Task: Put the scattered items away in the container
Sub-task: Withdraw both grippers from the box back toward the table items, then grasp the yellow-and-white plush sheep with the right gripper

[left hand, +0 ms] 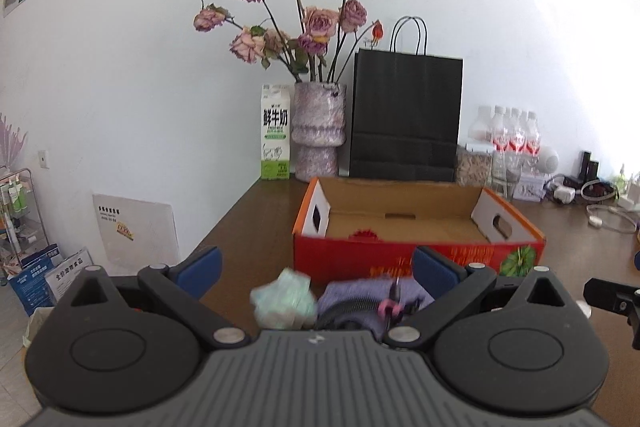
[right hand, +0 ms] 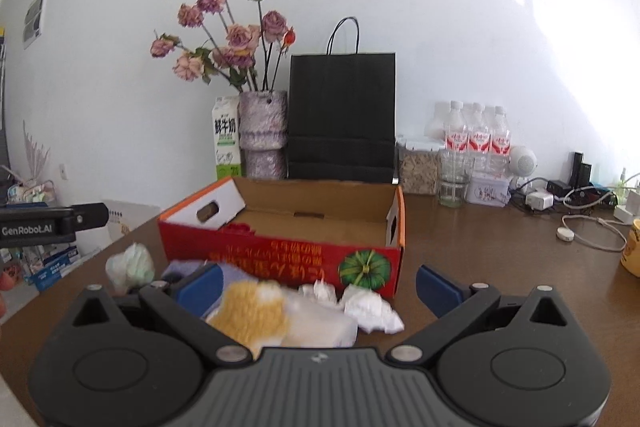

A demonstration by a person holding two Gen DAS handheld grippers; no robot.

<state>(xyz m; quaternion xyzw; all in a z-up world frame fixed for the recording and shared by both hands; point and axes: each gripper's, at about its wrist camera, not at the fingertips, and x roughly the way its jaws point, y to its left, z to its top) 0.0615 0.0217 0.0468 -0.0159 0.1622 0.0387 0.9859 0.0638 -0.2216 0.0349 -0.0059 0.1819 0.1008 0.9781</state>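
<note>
Both grippers hovering before red box (right hand: pixel 280 255), fingers spread, grasping nothing: left gripper (left hand: pixel 316 269), right gripper (right hand: pixel 318 287). Scattered items lying just before box. Right gripper advised descending squarely over yellow bundle (right hand: pixel 250 311) before clamping.

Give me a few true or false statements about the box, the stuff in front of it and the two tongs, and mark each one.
1. Both tongs, left tongs and right tongs, are open and hold nothing. True.
2. The cardboard box is packed full. False: it looks almost empty, with only something red near its front wall.
3. The crumpled white paper lies on the table in front of the box. True.
4. The black paper bag lies flat inside the box. False: it stands upright behind it, by the wall.
5. The milk carton stands right of the bag. False: left, beside the vase.
</note>
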